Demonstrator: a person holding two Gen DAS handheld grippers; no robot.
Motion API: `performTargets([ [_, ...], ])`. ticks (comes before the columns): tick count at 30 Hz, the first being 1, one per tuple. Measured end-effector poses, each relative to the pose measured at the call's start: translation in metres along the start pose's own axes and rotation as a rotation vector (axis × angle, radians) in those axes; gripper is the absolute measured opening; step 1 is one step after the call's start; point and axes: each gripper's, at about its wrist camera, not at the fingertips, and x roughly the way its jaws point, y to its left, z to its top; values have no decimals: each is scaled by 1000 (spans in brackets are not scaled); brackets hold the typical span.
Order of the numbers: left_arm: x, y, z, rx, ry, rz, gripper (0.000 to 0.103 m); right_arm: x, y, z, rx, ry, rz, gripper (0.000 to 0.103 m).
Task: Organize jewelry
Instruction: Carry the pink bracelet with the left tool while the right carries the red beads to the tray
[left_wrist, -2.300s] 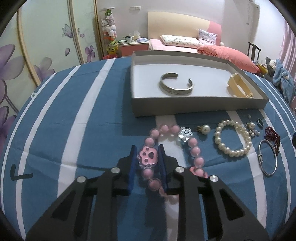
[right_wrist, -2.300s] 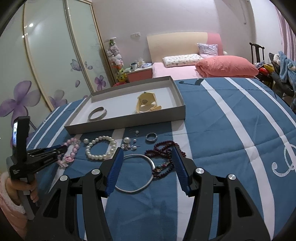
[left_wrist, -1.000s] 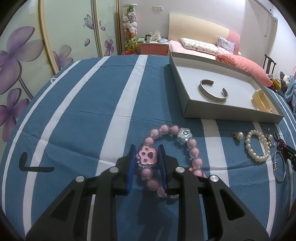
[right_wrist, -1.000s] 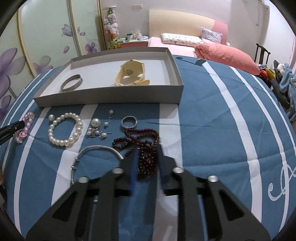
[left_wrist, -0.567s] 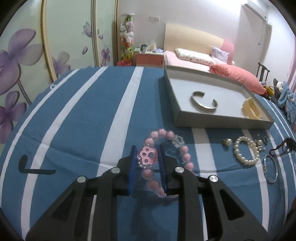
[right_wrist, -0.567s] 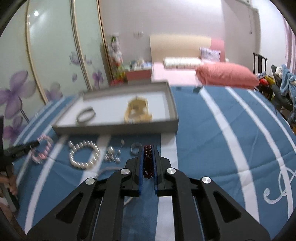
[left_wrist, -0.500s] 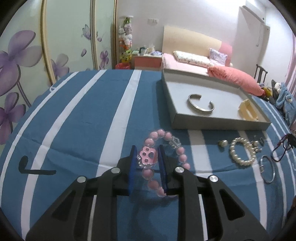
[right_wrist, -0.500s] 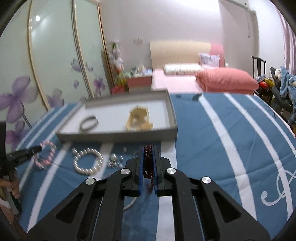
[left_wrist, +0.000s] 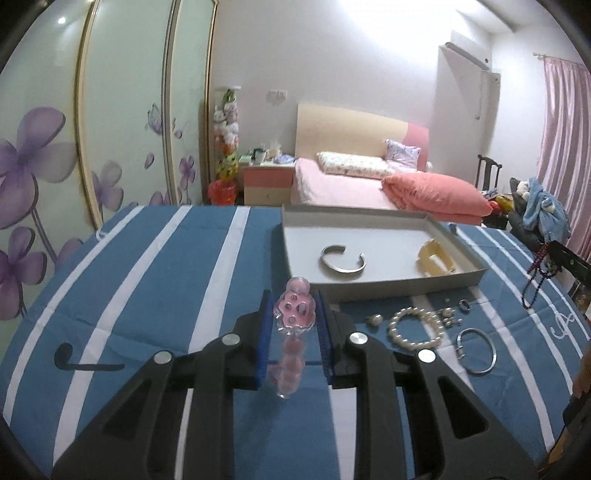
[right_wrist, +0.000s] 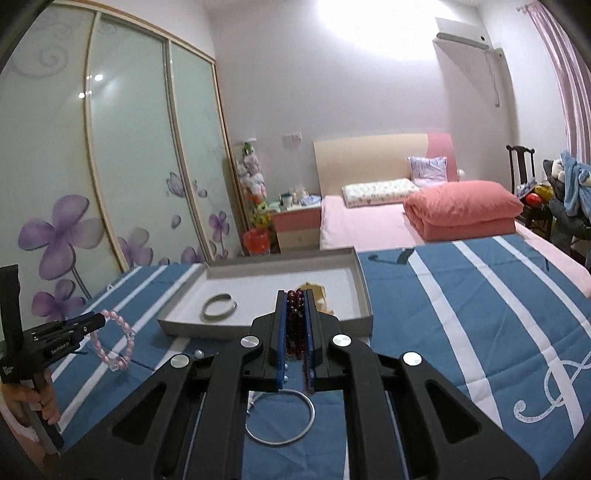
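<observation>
Left tongs (left_wrist: 293, 325) grip the pink bracelet (left_wrist: 291, 343); right tongs (right_wrist: 295, 332) clamp the red beads (right_wrist: 295, 325), both aloft at frame centre. Tray (left_wrist: 406, 286) holds two pieces; pearl bracelet (left_wrist: 415, 326), bangle (left_wrist: 476, 354), and small items await.

Black fingers (left_wrist: 263, 332), blue pads, silver screws.

tray (left_wrist: 406, 286): centre right of the left wrist view, on the bedspread (left_wrist: 147, 280)
cuff bangle (left_wrist: 342, 259): in the tray, left part
watch (left_wrist: 436, 258): in the tray, right end
pearl bracelet (left_wrist: 415, 326): below the tray, on the bedspread
hinged bangle (left_wrist: 476, 350): lower right of the pearl bracelet
ring (left_wrist: 464, 305): upper right of the pearl bracelet
bed (left_wrist: 354, 184): above the tray in frame
</observation>
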Motion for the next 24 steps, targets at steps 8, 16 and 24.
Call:
performTargets([
  [8,-25,-14,11,19,-88,-11,23,-14,6,4,-24,-92,-21,9],
  [16,-44,-23,17,27,-145,-31,23,-15,3,3,-15,-115,-4,9],
  [24,-50,-28,20,33,-169,-47,23,-19,4,4,-18,-128,4,9],
])
